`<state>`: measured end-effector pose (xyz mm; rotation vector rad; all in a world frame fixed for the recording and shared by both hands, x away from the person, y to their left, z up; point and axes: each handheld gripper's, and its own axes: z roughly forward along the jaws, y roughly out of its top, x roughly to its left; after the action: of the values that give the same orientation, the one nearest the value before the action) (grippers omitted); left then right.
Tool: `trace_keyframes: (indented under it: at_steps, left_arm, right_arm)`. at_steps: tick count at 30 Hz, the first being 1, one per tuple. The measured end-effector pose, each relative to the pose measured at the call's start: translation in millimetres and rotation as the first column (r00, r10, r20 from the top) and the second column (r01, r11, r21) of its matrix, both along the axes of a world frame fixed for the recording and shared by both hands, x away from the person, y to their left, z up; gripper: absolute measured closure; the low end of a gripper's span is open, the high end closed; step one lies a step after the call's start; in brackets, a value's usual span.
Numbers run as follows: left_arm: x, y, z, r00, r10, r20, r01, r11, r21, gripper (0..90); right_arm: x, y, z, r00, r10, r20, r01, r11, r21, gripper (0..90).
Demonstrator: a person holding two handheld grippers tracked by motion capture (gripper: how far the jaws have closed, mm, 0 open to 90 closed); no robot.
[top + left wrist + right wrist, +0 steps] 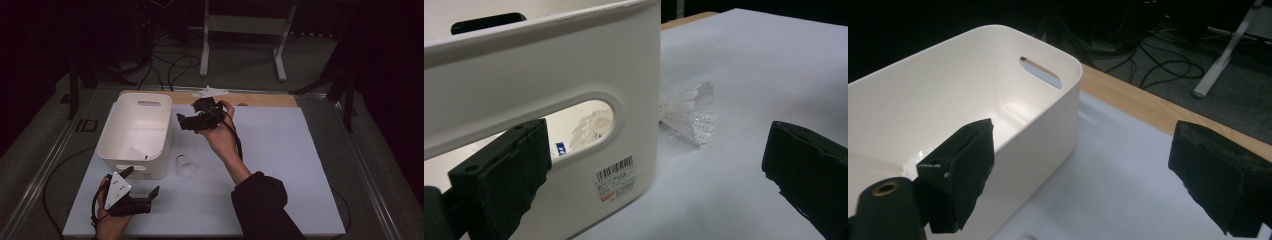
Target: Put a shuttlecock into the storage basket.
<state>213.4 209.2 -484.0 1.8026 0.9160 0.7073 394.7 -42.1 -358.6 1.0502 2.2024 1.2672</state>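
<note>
A white plastic bin (135, 127) stands at the left of the white table mat (280, 165). A white shuttlecock (185, 166) lies on the mat just right of the bin's near corner, and it also appears as the shuttlecock (689, 117) in the left gripper view. Through the bin's handle slot (589, 125) I see another shuttlecock (593, 126) inside. My left gripper (141, 182) is low in front of the bin, open and empty (659, 160). My right gripper (182, 121) hovers by the bin's (973, 100) far right side, also open and empty (1083, 170).
A wooden strip (260, 98) runs along the table's far edge with a small white piece (210, 92) on it. Beyond stand a white frame's legs (240, 30) and floor cables (170, 65). Metal rails (370, 165) border the table.
</note>
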Motion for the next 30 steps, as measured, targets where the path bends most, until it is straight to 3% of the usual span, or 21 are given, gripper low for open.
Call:
trace_keyframes:
  at_steps: [30]
  left_arm:
    - [-0.5, 0.4, 0.3, 1.0000, 0.000, 0.002, 0.000, 1.0000, -0.003, 0.0]
  right_arm:
    - [-5.6, -14.1, -13.7, 1.0000, -0.005, -0.007, 0.005, 0.9996, -0.026, 10.4]
